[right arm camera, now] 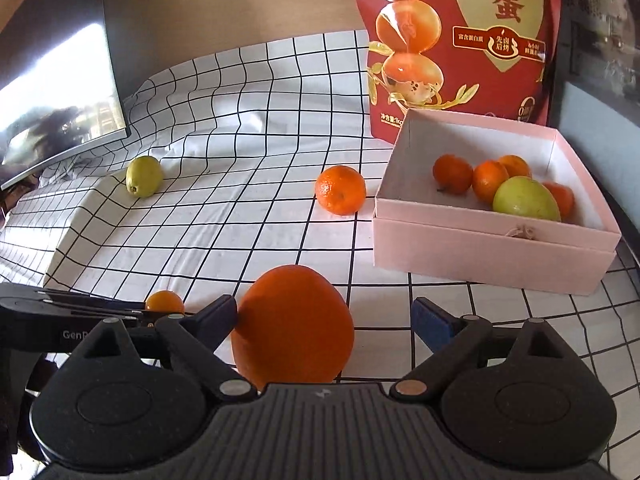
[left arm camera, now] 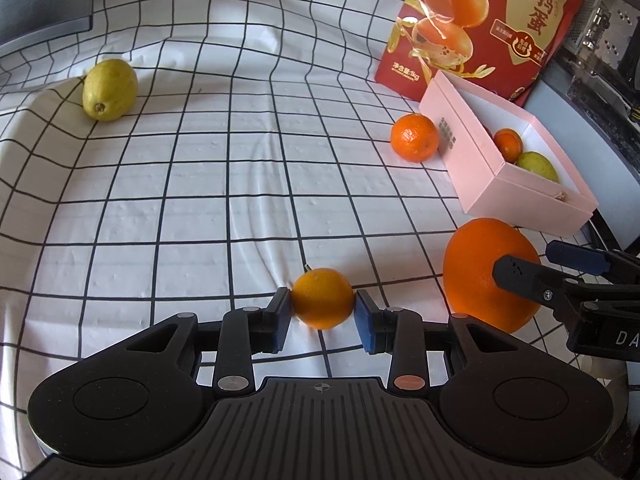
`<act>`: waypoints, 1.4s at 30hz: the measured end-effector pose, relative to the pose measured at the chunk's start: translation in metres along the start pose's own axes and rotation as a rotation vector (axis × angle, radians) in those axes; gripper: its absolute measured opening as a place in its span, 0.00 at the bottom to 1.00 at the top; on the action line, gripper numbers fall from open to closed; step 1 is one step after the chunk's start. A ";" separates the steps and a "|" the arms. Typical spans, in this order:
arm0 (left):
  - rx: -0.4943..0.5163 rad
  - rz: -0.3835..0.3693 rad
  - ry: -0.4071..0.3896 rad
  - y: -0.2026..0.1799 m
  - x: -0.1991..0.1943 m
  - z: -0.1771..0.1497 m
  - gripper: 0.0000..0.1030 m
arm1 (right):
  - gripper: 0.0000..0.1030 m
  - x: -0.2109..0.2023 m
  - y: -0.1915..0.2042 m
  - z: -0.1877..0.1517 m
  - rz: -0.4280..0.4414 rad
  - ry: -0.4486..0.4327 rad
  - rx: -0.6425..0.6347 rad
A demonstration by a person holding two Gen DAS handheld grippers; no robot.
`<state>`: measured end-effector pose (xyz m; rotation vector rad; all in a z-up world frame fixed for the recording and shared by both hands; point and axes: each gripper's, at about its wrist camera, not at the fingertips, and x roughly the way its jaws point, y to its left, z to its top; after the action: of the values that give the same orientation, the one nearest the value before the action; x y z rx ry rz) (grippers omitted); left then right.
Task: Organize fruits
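A small orange (left arm camera: 322, 298) sits low over the checked cloth, and my left gripper (left arm camera: 322, 308) is shut on it, a pad pressing each side. In the right wrist view that small orange (right arm camera: 164, 302) shows at the tip of the left gripper (right arm camera: 136, 314). A large orange (right arm camera: 292, 328) lies between the fingers of my right gripper (right arm camera: 324, 312). Its left finger is at the fruit's edge, while the blue right pad (right arm camera: 426, 320) stands clear of it. In the left wrist view the right gripper (left arm camera: 528, 260) straddles the large orange (left arm camera: 480, 272).
A pink box (right arm camera: 480, 252) at the right holds several small oranges and a green fruit (right arm camera: 524, 200). A mandarin (right arm camera: 340, 196) lies beside it. A yellow-green fruit (right arm camera: 144, 176) rests at the far left near a monitor (right arm camera: 60, 92). A red bag (right arm camera: 460, 40) stands behind the box.
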<state>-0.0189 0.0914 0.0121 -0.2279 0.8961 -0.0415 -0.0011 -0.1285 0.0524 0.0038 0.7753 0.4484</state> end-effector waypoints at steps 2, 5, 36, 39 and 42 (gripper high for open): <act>-0.005 -0.007 -0.003 0.000 0.000 0.000 0.37 | 0.91 0.000 -0.001 -0.001 0.006 0.002 0.006; -0.018 -0.015 -0.032 0.004 -0.004 0.003 0.40 | 0.91 0.000 -0.004 -0.002 0.022 0.009 0.017; 0.015 -0.102 0.027 0.008 0.007 0.011 0.47 | 0.91 0.016 0.014 -0.022 0.109 0.125 -0.049; 0.026 -0.097 0.026 0.007 0.006 0.010 0.46 | 0.91 0.009 0.013 -0.016 0.116 0.085 -0.033; 0.037 -0.071 0.026 0.007 0.004 0.009 0.43 | 0.91 0.004 0.012 -0.009 0.119 0.050 -0.027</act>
<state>-0.0097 0.0994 0.0124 -0.2246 0.9123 -0.1270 -0.0101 -0.1174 0.0452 0.0140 0.8208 0.5739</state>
